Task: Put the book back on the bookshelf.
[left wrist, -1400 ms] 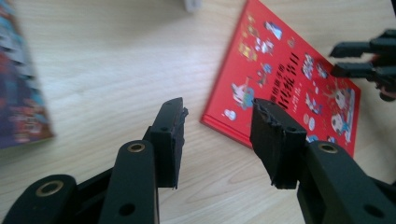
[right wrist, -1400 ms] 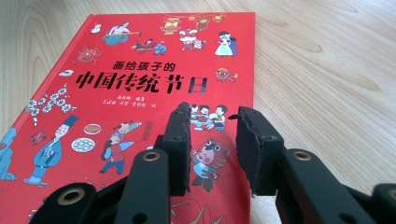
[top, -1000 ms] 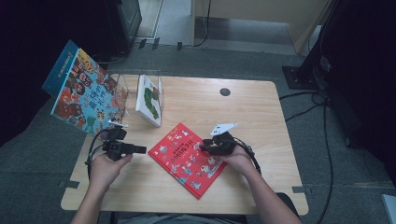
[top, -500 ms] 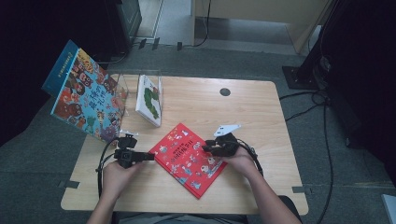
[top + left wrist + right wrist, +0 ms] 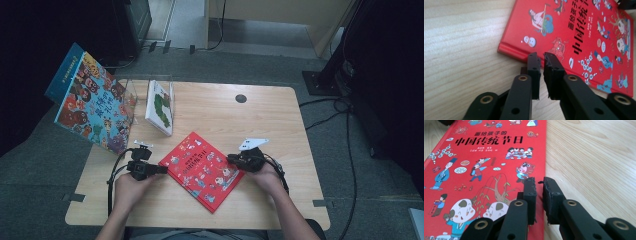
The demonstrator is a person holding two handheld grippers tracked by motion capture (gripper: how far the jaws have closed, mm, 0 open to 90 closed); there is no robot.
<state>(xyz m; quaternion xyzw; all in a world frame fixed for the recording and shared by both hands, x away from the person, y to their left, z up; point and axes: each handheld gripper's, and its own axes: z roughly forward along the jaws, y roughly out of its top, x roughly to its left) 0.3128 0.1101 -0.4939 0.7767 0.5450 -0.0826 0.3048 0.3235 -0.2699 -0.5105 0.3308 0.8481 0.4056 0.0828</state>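
Red picture book (image 5: 204,170): flat on worktop (image 5: 280,130), near front edge, between both grippers.
Left gripper (image 5: 161,170): moved in since a second ago, now at book's left edge; jaws nearly closed, empty.
Right gripper (image 5: 231,159): at right edge, unchanged; jaws nearly closed, empty.
Judgement: two-sided pickup imminent.

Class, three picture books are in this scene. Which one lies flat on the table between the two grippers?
The red book. It lies flat; the white book with green art stands in a clear holder, and the blue book leans tilted off the table's left edge.
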